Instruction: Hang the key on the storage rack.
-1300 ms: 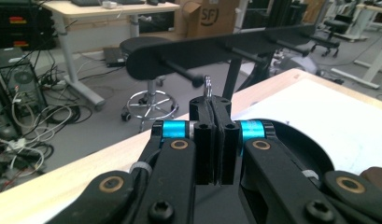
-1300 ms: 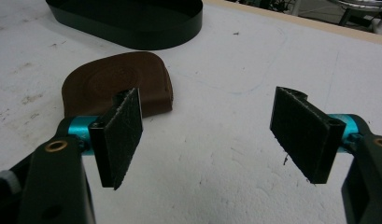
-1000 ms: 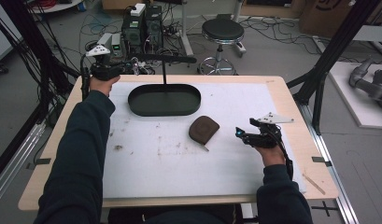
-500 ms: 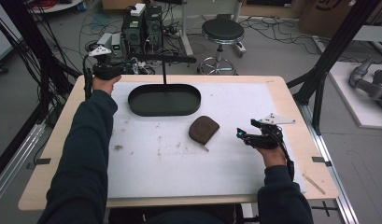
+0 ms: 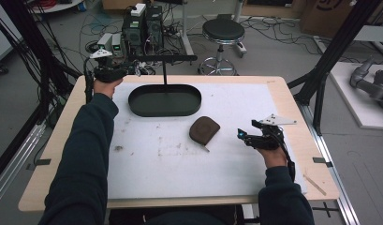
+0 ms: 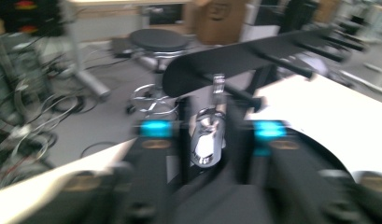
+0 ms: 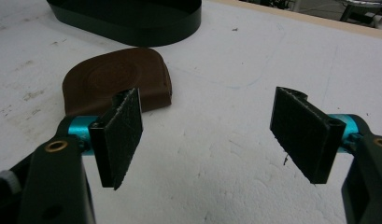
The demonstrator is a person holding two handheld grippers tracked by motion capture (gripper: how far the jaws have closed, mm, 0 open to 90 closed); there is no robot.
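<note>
**— Where is the thing, and what have you got on it?**

— My left gripper is up at the far left corner of the table, beside the black stand. A small shiny metal piece sits between its jaws, just under the stand's crossbar. Those jaws have just been opening, and I read a thin dark gap on each side of the piece, so I'd say I'm not pressing on it. The left gripper view is blurred, though.

**— How will it handle?**

— I judge it hard, light and slick. Polished metal can twist out of flat pads, so I'd close squarely on its broad body, not on the narrow top.

**— And the other hand?**

— My right gripper stands wide with nothing in it, low over the white mat. The brown pouch lies just beyond its left pad, near the stand's oval base.

**— Is the pouch easy to take?**

— It looks soft, flat and grippy. I'd pinch it across the rounded edge that stands a little proud, because the flat middle gives the pads nothing to bite.
</note>
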